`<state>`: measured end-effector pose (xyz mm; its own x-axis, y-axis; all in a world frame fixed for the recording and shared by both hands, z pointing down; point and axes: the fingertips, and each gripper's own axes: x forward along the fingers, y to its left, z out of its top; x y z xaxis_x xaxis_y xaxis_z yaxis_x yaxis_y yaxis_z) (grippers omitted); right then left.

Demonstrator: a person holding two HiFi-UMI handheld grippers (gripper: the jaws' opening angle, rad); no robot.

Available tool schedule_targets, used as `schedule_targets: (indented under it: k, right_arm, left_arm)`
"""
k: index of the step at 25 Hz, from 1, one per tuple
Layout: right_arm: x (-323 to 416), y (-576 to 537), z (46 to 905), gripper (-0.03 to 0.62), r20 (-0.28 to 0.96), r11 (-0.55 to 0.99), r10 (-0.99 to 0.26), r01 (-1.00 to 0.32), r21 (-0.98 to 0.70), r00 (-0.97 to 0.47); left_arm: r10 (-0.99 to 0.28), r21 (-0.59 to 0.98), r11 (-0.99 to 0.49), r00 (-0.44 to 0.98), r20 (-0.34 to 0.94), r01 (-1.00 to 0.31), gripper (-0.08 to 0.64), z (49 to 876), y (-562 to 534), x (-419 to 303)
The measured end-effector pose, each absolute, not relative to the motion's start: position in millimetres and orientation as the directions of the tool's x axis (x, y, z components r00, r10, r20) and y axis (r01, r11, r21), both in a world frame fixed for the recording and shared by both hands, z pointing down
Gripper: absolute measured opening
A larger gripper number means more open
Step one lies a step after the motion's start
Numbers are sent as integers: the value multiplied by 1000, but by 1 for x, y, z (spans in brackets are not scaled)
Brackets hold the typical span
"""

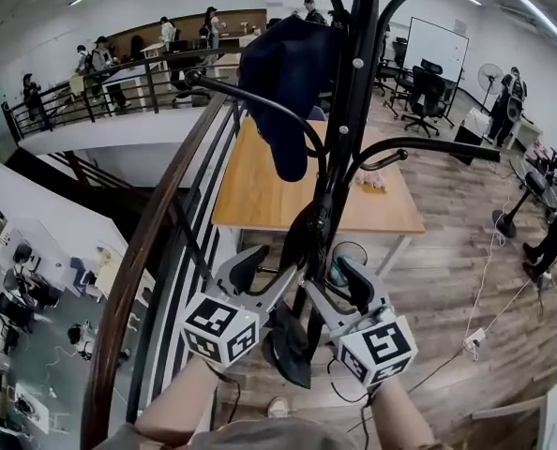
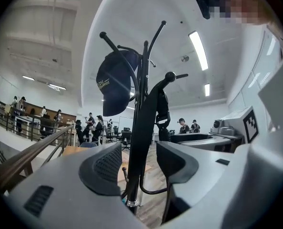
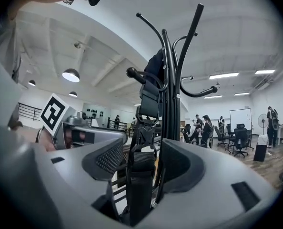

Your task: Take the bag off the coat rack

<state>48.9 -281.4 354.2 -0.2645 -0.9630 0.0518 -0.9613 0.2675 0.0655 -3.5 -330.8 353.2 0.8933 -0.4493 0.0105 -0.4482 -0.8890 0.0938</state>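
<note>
A black coat rack (image 1: 358, 82) stands in front of me, with a navy cap (image 1: 283, 73) on an upper hook. A black bag (image 1: 290, 345) hangs low against the pole by its strap (image 2: 161, 104), which runs up to a knobbed hook (image 2: 169, 76). My left gripper (image 1: 260, 275) is open, its jaws on either side of the pole (image 2: 140, 128) and strap without pressing on them. My right gripper (image 1: 339, 284) is open too. In the right gripper view the buckled strap (image 3: 141, 175) runs between the pads (image 3: 106, 161), with no sign of them squeezing it.
A wooden table (image 1: 260, 186) stands just behind the rack. A dark curved handrail (image 1: 157, 242) with bars runs along my left, with a drop to a lower floor beyond it. Cables (image 1: 480, 331) trail over the wooden floor at the right. Office chairs and people are far back.
</note>
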Motion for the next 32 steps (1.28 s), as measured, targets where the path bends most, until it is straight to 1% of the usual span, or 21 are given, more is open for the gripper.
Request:
schedule_targets:
  k: [3, 7, 9, 10, 11, 13, 14, 16, 19, 23, 26, 30, 32]
  right_arm:
    - [46, -293, 366, 256, 83, 278, -958, -959, 49, -273]
    - [51, -298, 376, 254, 113, 244, -965, -967, 73, -235]
    - [52, -297, 375, 216, 116, 232, -969, -968, 98, -220]
    - [52, -297, 374, 202, 117, 223, -971, -969, 109, -211]
    - [52, -297, 373, 168, 117, 213, -973, -969, 123, -199]
    - [53, -298, 373, 124, 115, 195, -977, -969, 154, -178]
    - [54, -298, 373, 107, 111, 188, -979, -968, 164, -171]
    - [57, -298, 371, 76, 95, 176, -982, -971, 163, -162]
    - [66, -291, 368, 52, 59, 167, -985, -980, 106, -162]
    - [76, -282, 357, 51, 4, 182, -983, -983, 38, -182]
    - [79, -277, 338, 51, -46, 212, -976, -977, 31, -213]
    - [81, -265, 301, 51, -124, 233, -963, -971, 54, -238]
    - [82, -258, 282, 51, -164, 241, -954, -968, 71, -250]
  left_arm:
    - [-404, 149, -904, 915, 14, -401, 233, 363, -338, 7]
    - [-371, 192, -909, 928, 33, -370, 233, 375, -347, 18]
    - [-358, 190, -913, 932, 48, -361, 231, 379, -349, 22]
    - [-351, 190, -916, 935, 49, -353, 207, 381, -349, 23]
    - [-343, 191, -919, 938, 47, -345, 156, 381, -348, 24]
    - [-336, 185, -923, 941, 41, -337, 69, 382, -348, 25]
    - [-338, 172, -925, 940, 43, -340, 41, 382, -347, 24]
    - [-346, 135, -927, 937, 56, -350, 18, 383, -345, 23]
    - [-351, 139, -924, 935, 59, -356, 17, 382, -339, 19]
    - [-353, 190, -916, 935, 28, -352, 17, 368, -330, 6]
    - [-361, 174, -920, 932, -22, -352, 17, 344, -321, -2]
    - [-411, 174, -905, 903, -123, -389, 17, 302, -316, -20]
    - [-400, 147, -914, 902, -161, -379, 17, 280, -307, -25]
